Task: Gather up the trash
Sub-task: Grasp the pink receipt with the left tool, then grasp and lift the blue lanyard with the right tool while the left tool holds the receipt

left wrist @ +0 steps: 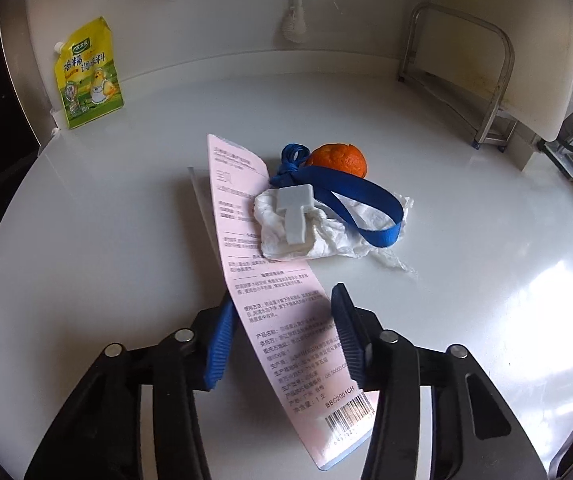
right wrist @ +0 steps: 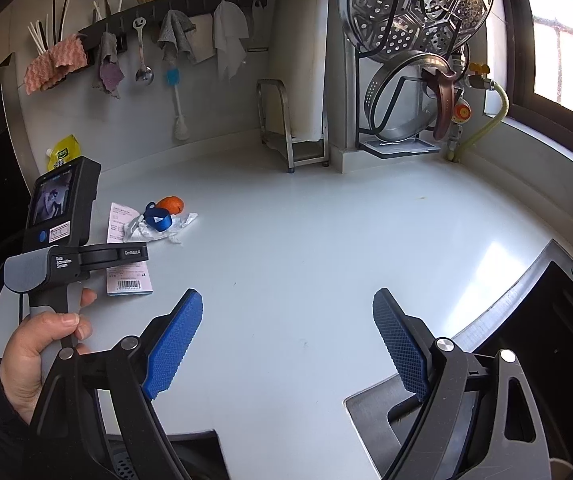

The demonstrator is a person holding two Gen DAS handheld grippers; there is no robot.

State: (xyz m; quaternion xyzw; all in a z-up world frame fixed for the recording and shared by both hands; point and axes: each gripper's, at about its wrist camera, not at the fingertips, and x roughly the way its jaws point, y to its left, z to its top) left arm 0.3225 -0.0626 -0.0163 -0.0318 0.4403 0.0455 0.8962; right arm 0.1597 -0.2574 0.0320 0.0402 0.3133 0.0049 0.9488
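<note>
- Looking along the left gripper (left wrist: 282, 344) in its wrist view: black arms, blue ribbed pads, jaws partly drawn in on either side of a long pink printed paper card with a barcode (left wrist: 274, 312).
- Left pad touches the card's edge; right pad stands just clear of the other edge, so no firm grip is seen.
- Card lies tilted on the white countertop (left wrist: 486, 280), its far end running up beside the trash pile.
- Pile, beyond the card: crumpled white tissue (left wrist: 326, 236), a pale grey T-shaped plastic piece (left wrist: 296, 216) resting on top of it, a blue fabric strap loop (left wrist: 350, 196) draped across it, and an orange mandarin (left wrist: 340, 159) just behind, touching the strap.
- Yellow-green spouted seasoning pouch (left wrist: 86, 74) leans on the back wall at far left, well apart from the pile.
- Steel rack holding a white cutting board (left wrist: 498, 60) stands at far right.

- Right wrist view: right gripper (right wrist: 288, 340) hovers over bare countertop, blue textured pads wide apart, nothing between them.
- A person's hand (right wrist: 42, 348) grips the handle of the left device, whose small screen faces this camera.
- Barcode end of the card shows under that device; tissue, strap and mandarin sit just beyond.
- Perforated steel steamer tray (right wrist: 418, 4) hangs on the rack at the rear; cloths and utensils hang on a wall rail (right wrist: 182, 4).
</note>
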